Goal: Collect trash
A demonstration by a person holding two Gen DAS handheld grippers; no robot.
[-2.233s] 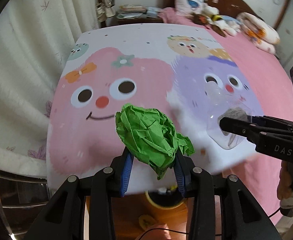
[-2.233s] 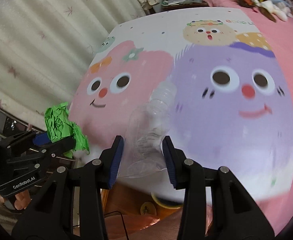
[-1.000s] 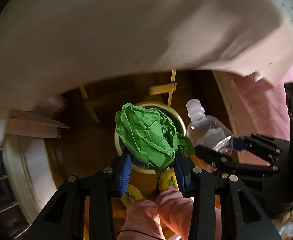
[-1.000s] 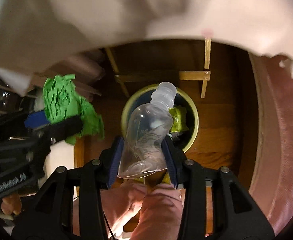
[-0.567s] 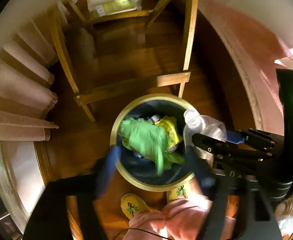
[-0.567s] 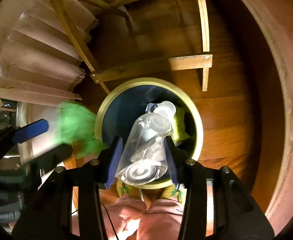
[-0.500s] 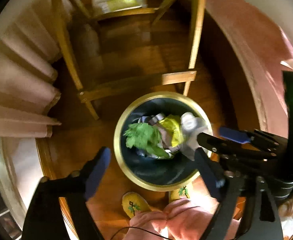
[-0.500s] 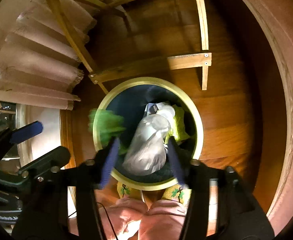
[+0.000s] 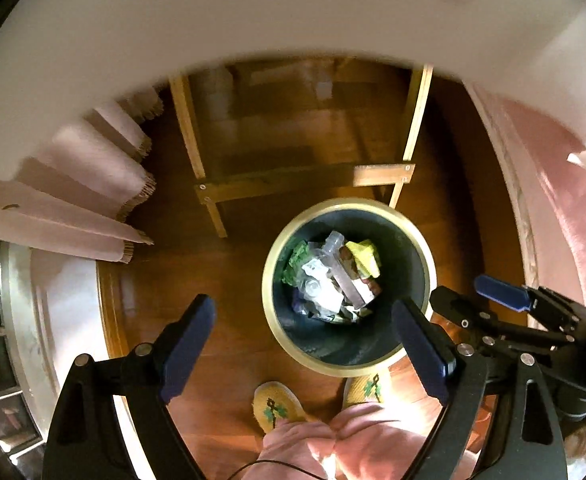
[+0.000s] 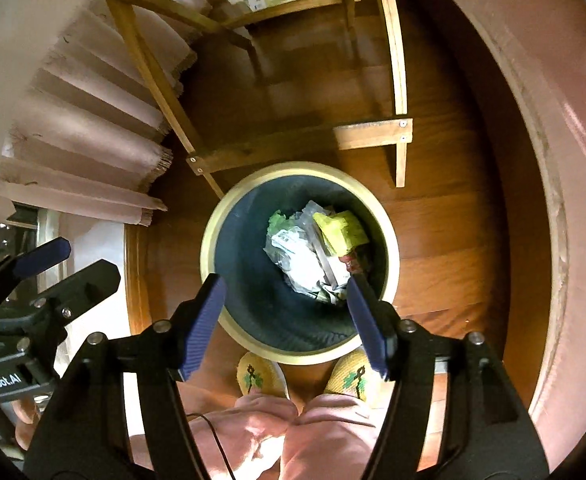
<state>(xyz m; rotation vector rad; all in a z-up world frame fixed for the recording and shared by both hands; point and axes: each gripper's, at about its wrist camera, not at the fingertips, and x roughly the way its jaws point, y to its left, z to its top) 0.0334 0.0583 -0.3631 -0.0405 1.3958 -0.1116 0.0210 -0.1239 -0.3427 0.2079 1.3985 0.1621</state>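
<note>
Only readable text is "GenRobot.AI" printed on the body of the left gripper (image 10: 41,264), seen from the right wrist camera. Both grippers are spread wide with nothing between the blue pads, left gripper (image 9: 305,332) and right gripper (image 10: 287,300) alike.

The trash sits in the round dark bin with a yellowish rim (image 10: 213,216) on the brown wooden floor (image 10: 445,216). Inside there's a clear crumpled plastic bottle (image 9: 325,264) lying on its side, a crumpled green paper wad (image 9: 295,258) tucked against the bin wall just beside it, and a yellow wrapper (image 10: 341,230) on the other side. The whole pile lies well below both grippers, roughly between the right one's fingers. Yellow slippers (image 10: 261,374) touch the bin's near edge.
</note>
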